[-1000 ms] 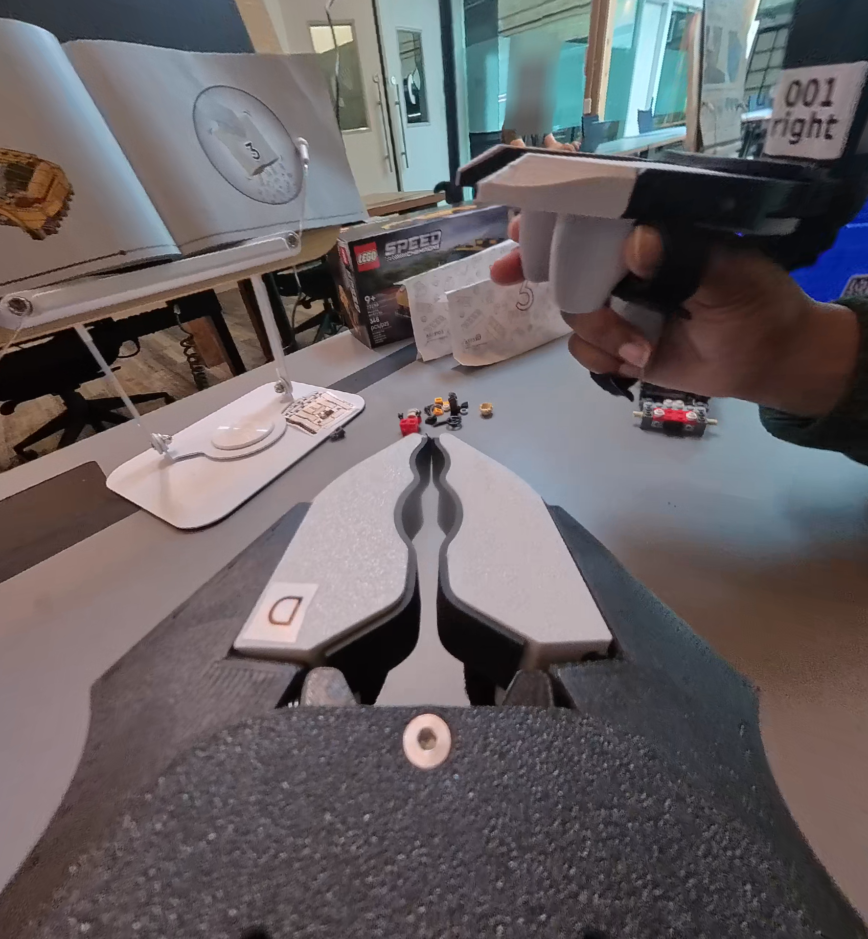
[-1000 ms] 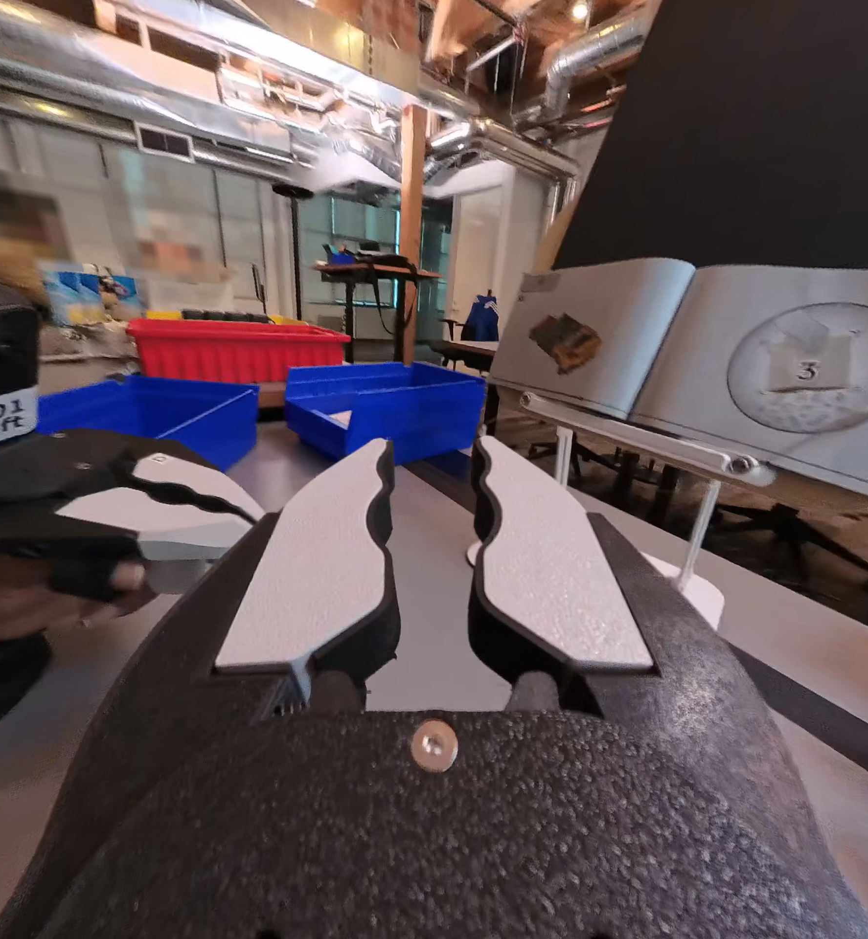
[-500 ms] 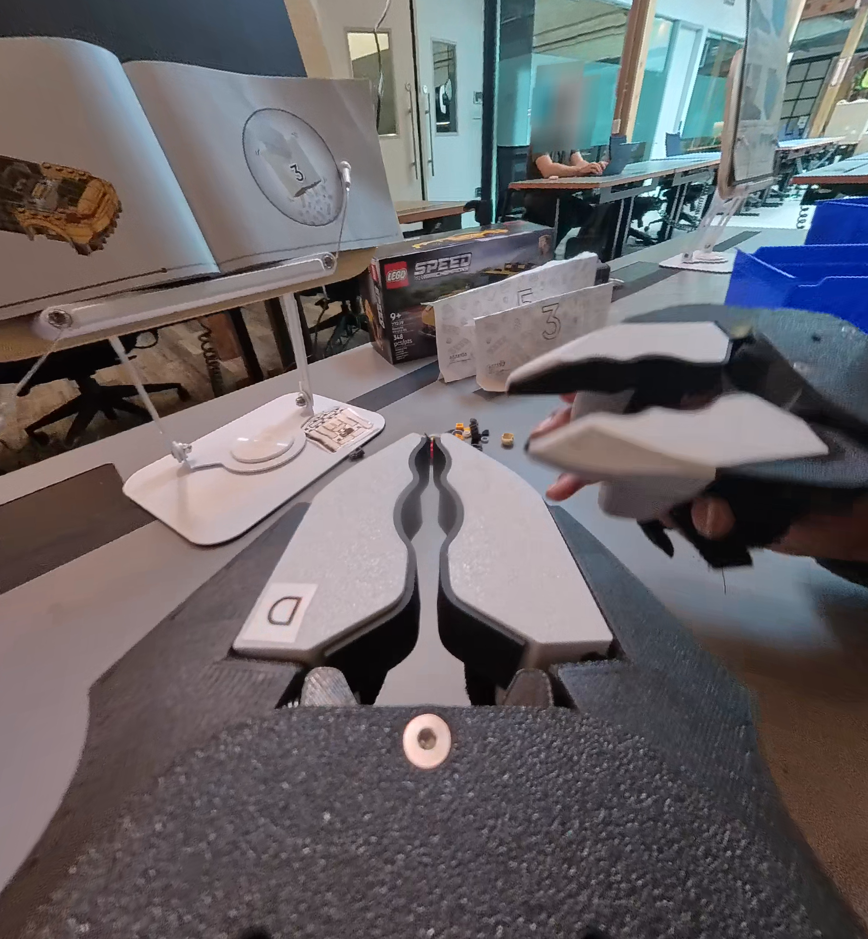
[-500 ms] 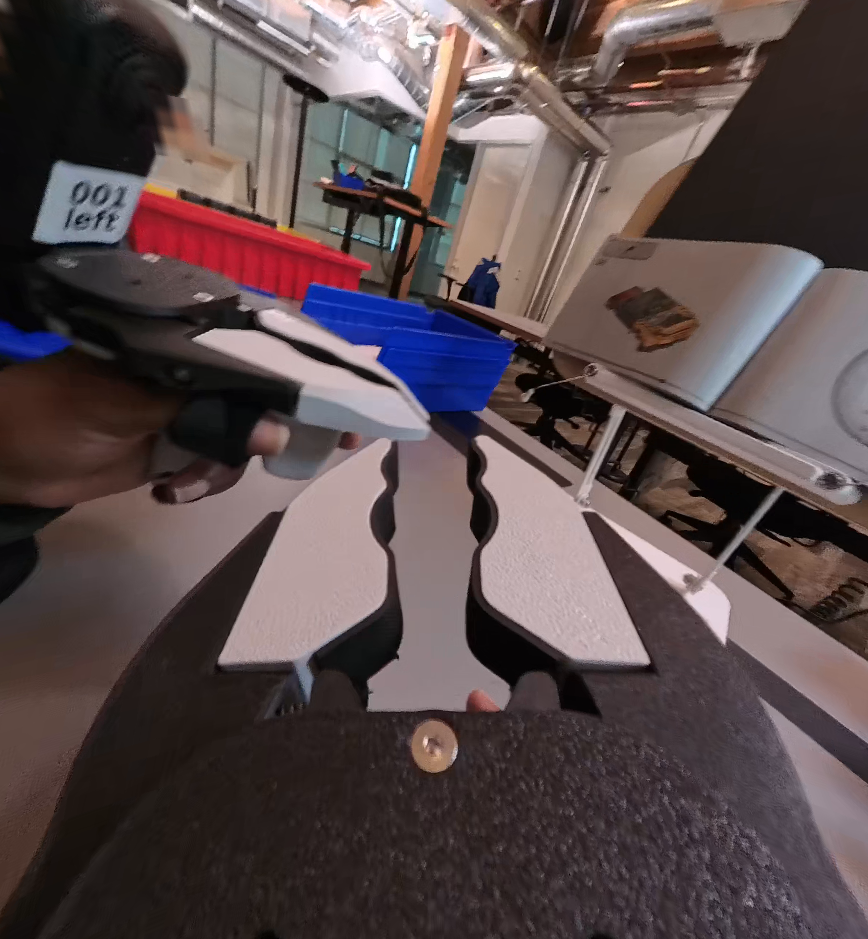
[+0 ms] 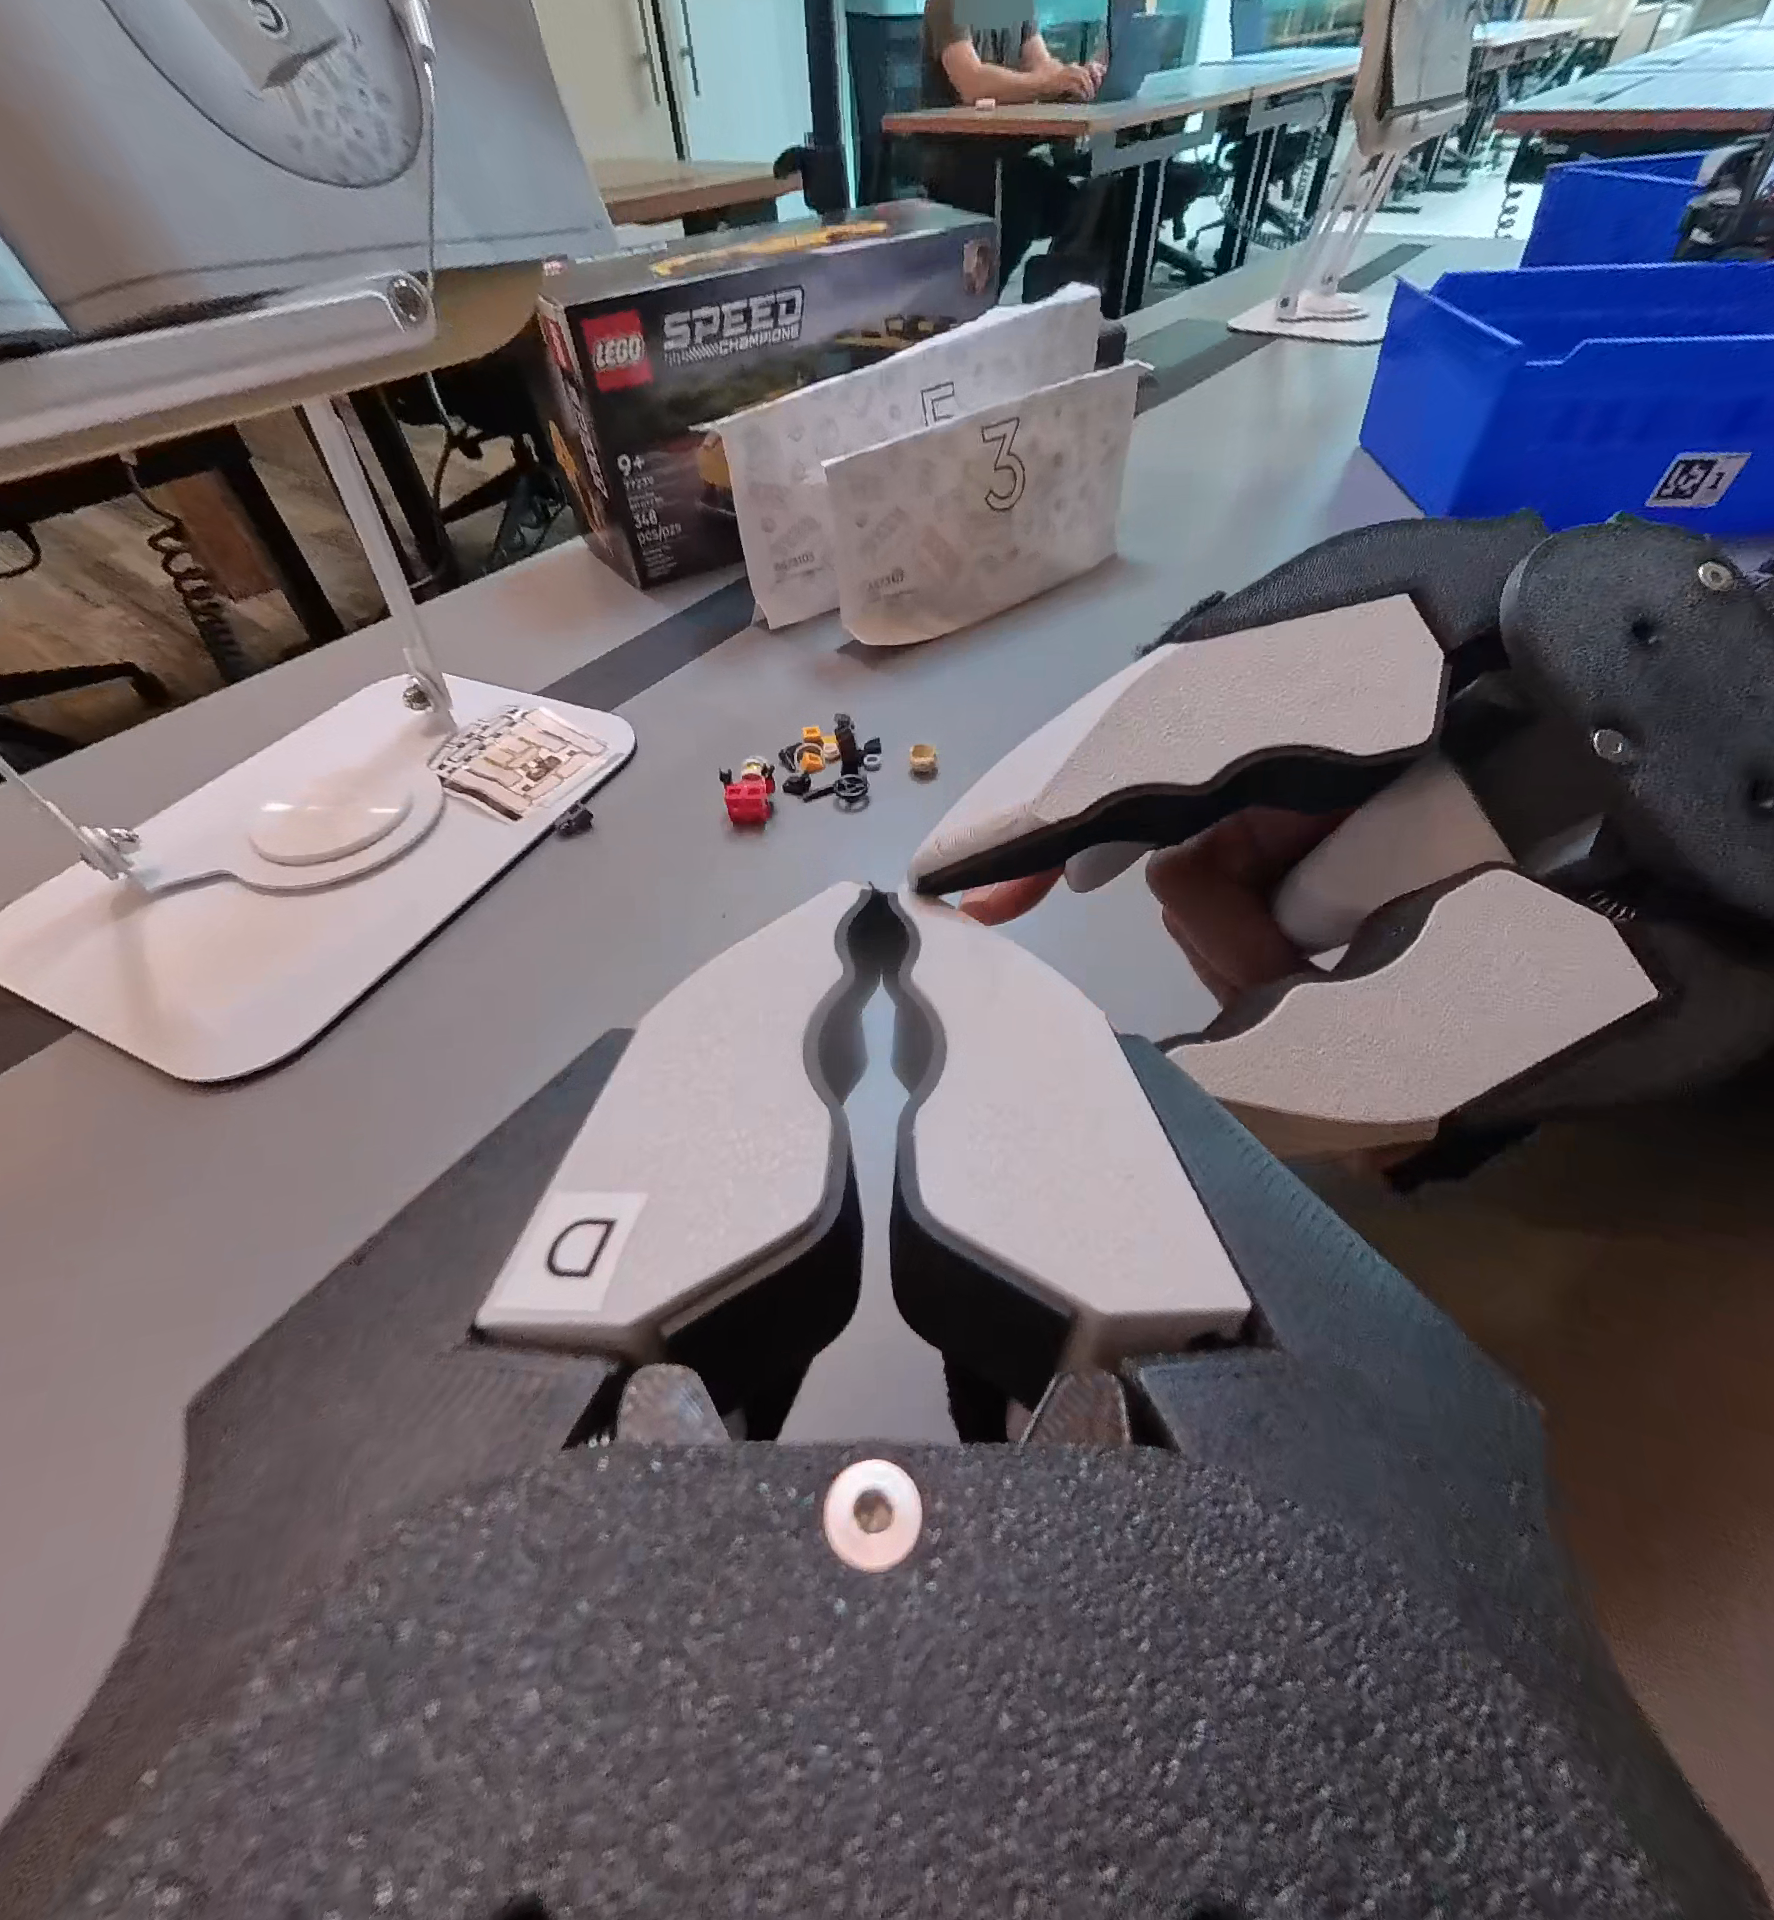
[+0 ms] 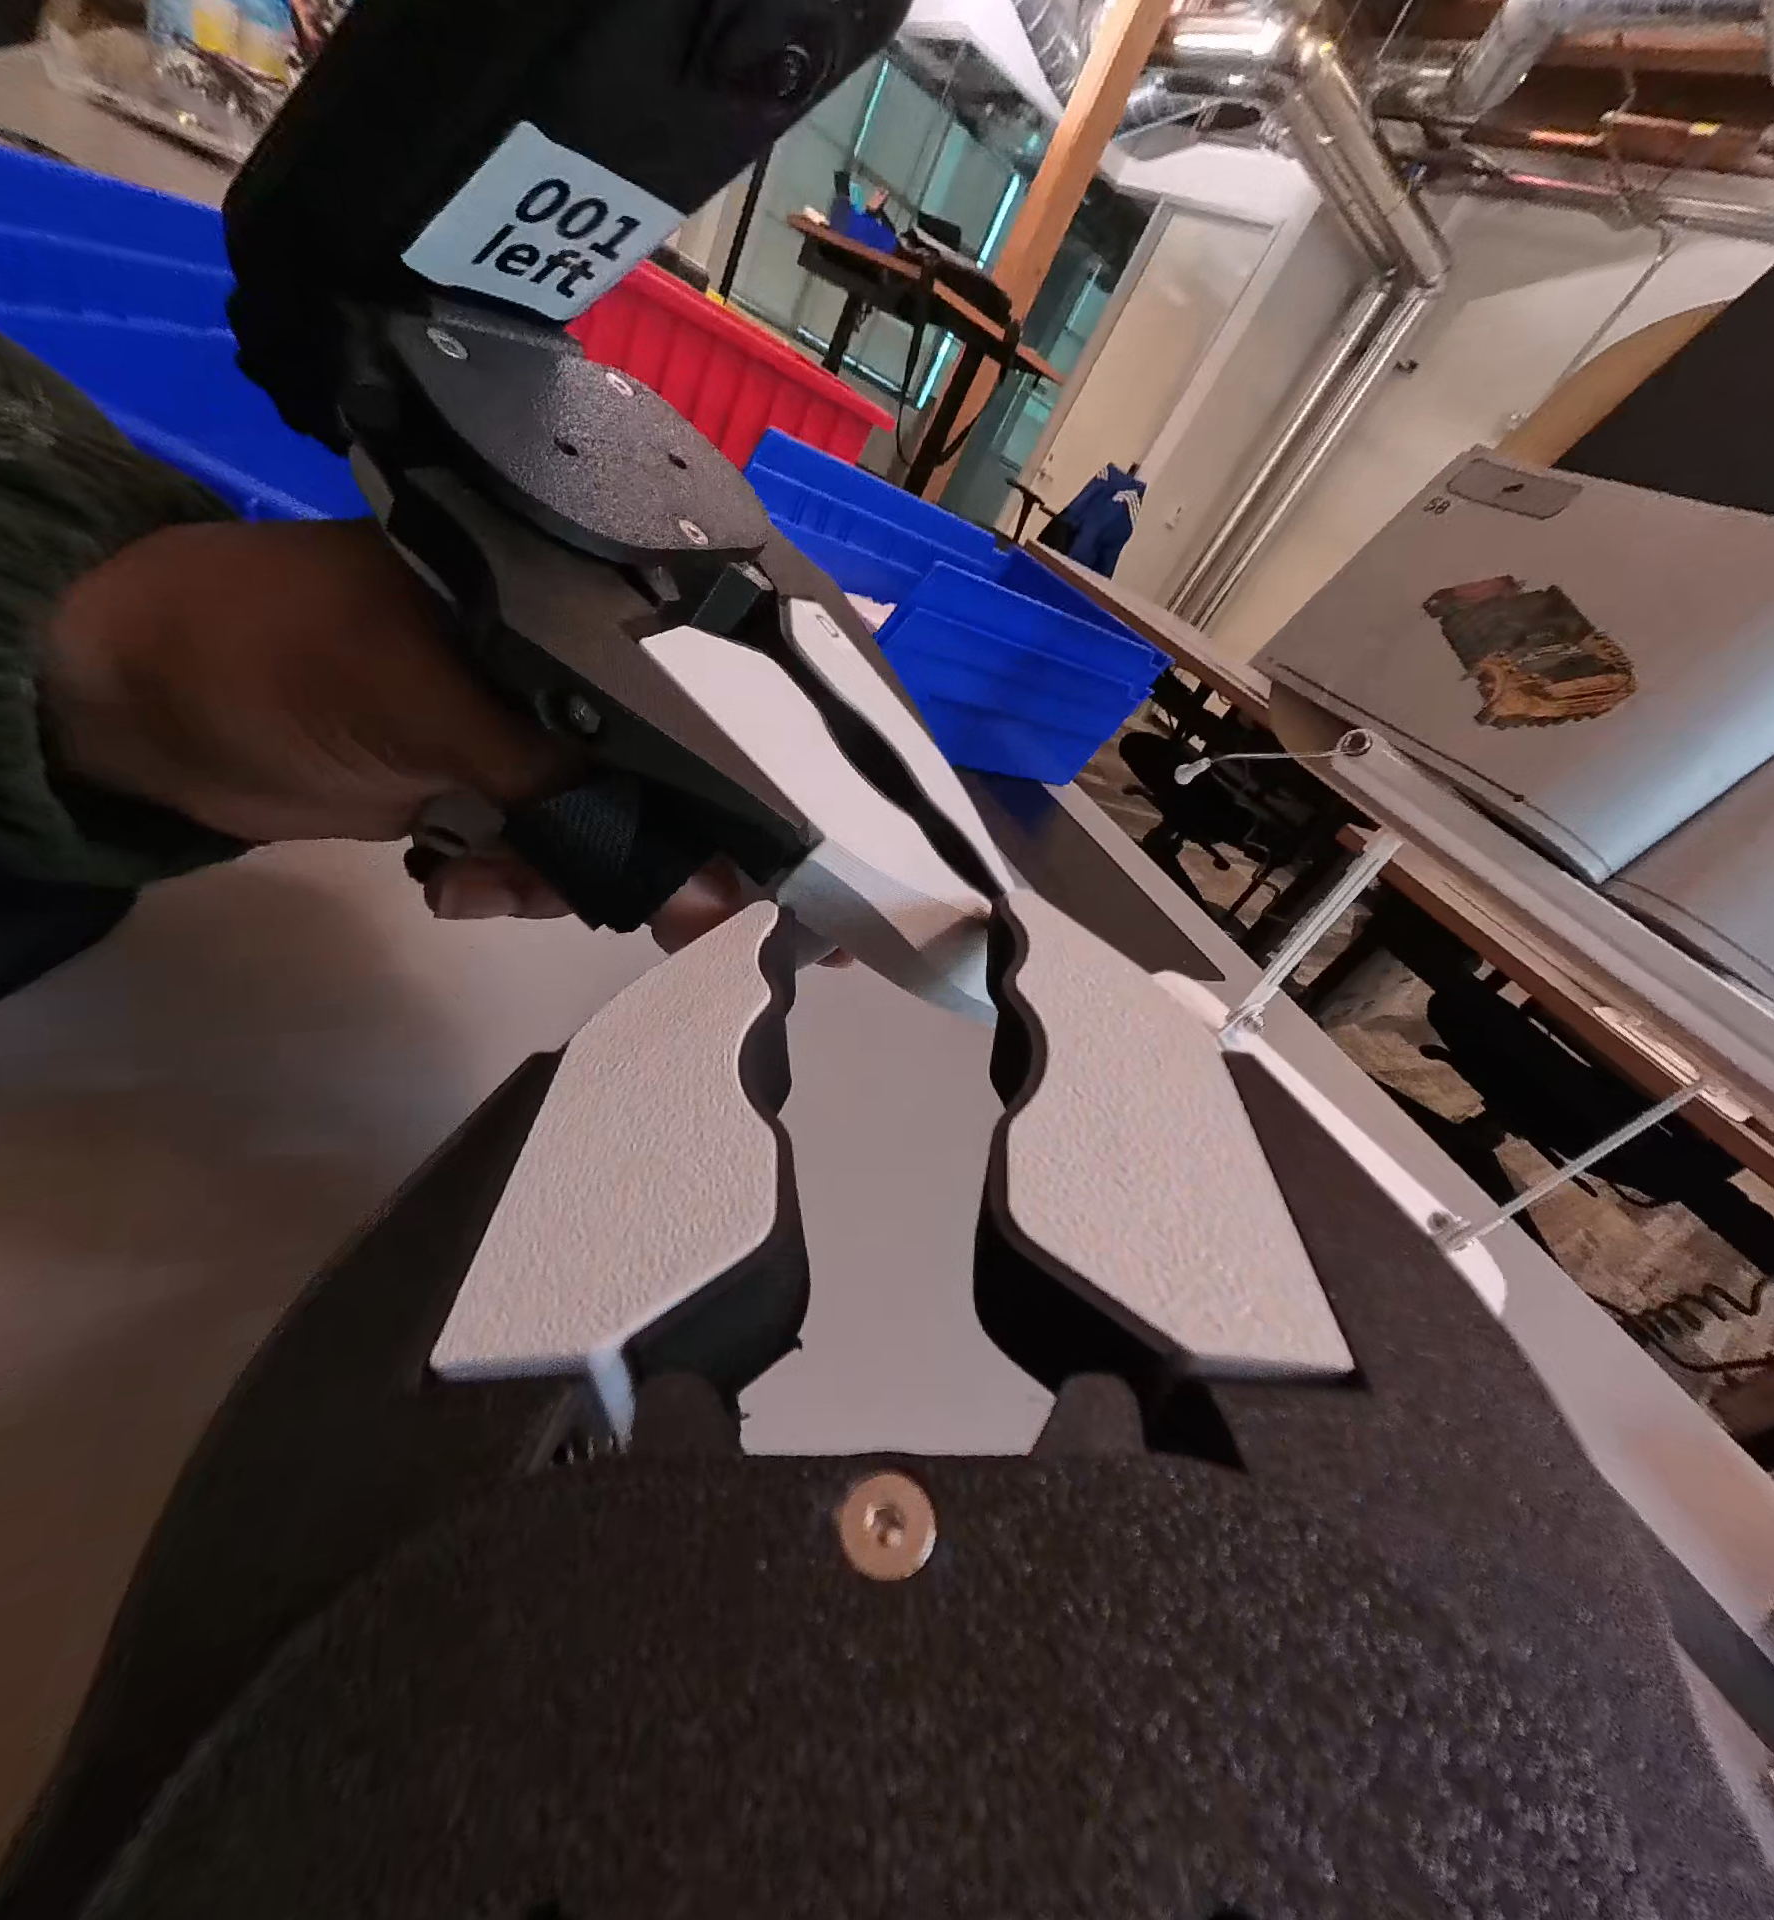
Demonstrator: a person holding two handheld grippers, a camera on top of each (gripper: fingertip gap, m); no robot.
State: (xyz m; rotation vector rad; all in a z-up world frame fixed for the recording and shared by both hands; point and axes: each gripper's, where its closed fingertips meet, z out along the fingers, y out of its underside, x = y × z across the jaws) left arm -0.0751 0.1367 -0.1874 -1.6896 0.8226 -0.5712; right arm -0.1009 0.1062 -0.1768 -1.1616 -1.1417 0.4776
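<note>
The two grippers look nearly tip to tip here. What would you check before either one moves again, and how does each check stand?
1. Left gripper shut: ok, its tips meet.
2. Left gripper holding something: cannot tell; only a dark speck shows at the tips.
3. Right gripper open and empty: ok, nothing pressed between its fingers.
4. Room between the grippers: not ok, the right one's upper fingertip is almost on the left tips.
5. Small bricks clear of both: ok, they lie farther back on the table.

place: open-plan office/workshop | cues: desks (image 5: 1122,114); blue bins (image 5: 1610,364); exposed ducts (image 6: 1361,135)
</note>
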